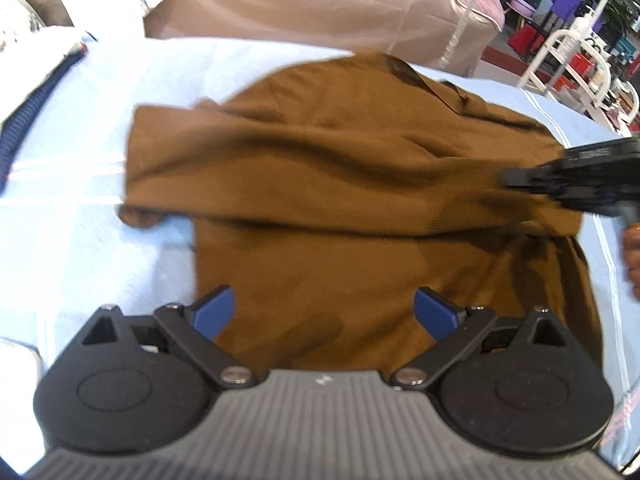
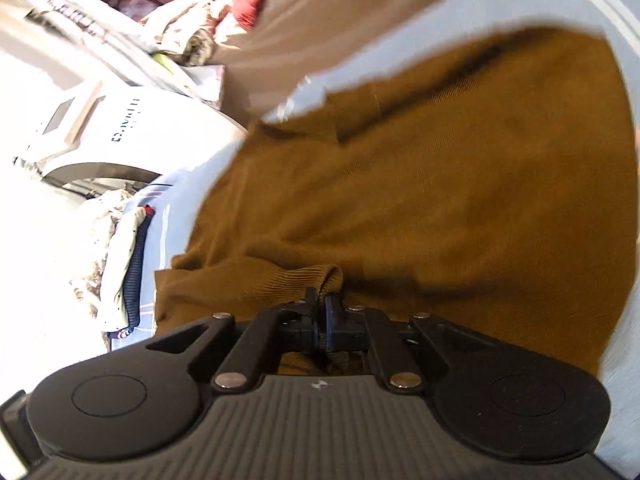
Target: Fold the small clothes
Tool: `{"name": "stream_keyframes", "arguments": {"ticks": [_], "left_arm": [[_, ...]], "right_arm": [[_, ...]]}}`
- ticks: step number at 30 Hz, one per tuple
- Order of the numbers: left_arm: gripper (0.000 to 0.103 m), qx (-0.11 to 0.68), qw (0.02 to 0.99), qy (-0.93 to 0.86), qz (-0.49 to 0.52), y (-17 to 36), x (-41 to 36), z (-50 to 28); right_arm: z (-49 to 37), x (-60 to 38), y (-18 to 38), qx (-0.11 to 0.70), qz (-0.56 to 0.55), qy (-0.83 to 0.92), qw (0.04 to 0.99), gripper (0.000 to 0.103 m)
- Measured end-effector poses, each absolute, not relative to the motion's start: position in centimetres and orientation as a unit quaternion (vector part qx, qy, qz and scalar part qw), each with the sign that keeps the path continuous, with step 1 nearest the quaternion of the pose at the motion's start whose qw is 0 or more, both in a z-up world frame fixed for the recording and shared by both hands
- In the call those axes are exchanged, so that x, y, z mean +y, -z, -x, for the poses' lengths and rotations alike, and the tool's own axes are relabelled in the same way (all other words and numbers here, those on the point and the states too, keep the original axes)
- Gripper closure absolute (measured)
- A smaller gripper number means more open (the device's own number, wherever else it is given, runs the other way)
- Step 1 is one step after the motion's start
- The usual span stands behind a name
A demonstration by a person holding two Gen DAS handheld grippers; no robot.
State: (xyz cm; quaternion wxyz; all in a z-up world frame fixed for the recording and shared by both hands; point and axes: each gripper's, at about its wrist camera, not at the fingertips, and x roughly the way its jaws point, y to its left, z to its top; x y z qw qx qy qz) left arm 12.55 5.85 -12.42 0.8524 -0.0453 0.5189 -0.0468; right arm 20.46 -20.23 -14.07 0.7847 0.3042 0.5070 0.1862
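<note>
A brown knit sweater (image 1: 340,184) lies spread on a pale blue cloth (image 1: 80,216), one sleeve folded across its body. My left gripper (image 1: 324,312) hovers open over the sweater's near part, blue pads wide apart with nothing between them. My right gripper (image 1: 520,178) reaches in from the right edge onto the folded sleeve. In the right wrist view the sweater (image 2: 440,184) fills the frame, and the right gripper (image 2: 320,308) is shut on the ribbed sleeve cuff (image 2: 316,276), the knit pinched between its fingers.
A white and navy garment (image 1: 36,96) lies at the left edge of the cloth (image 2: 180,208), seen also as a garment (image 2: 128,272) in the right wrist view. A tan covered bed (image 1: 320,0) stands behind. A white frame (image 1: 568,64) and clutter sit at the far right.
</note>
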Motion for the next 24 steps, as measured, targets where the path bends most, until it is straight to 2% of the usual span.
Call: {"name": "stream_keyframes", "arguments": {"ticks": [7,12,18,20,21,22,23,24], "left_arm": [[0.005,0.489,0.871,0.022,0.036,11.1,7.9,-15.4],[0.005,0.474,0.880,0.019,0.014,10.9,7.9,-18.3],[0.018,0.479,0.877,0.001,-0.032,11.5,8.4,-22.3],[0.020,0.479,0.877,-0.010,-0.039,11.5,9.0,-23.2],[0.020,0.477,0.878,-0.014,-0.036,11.3,9.4,-23.5],[0.020,0.475,0.879,-0.018,-0.031,11.1,9.9,-23.7],[0.019,0.475,0.879,-0.020,-0.025,11.1,10.3,-23.8],[0.018,0.478,0.878,-0.019,-0.015,11.1,10.9,-23.9]], "right_arm": [[-23.4,-25.5,10.6,0.530,-0.187,-0.149,0.813,0.097],[-23.5,-28.9,11.4,0.537,-0.177,-0.118,0.816,0.097],[-23.9,-28.5,12.4,0.549,-0.151,-0.118,0.814,0.096],[-24.0,-28.4,12.6,0.549,-0.151,-0.115,0.814,0.096],[-24.0,-28.4,12.7,0.550,-0.148,-0.111,0.814,0.091],[-24.1,-28.3,12.9,0.554,-0.137,-0.106,0.815,0.078],[-24.1,-28.1,12.9,0.555,-0.121,-0.102,0.817,0.075],[-23.9,-28.1,12.6,0.550,-0.101,-0.095,0.823,0.062]]}}
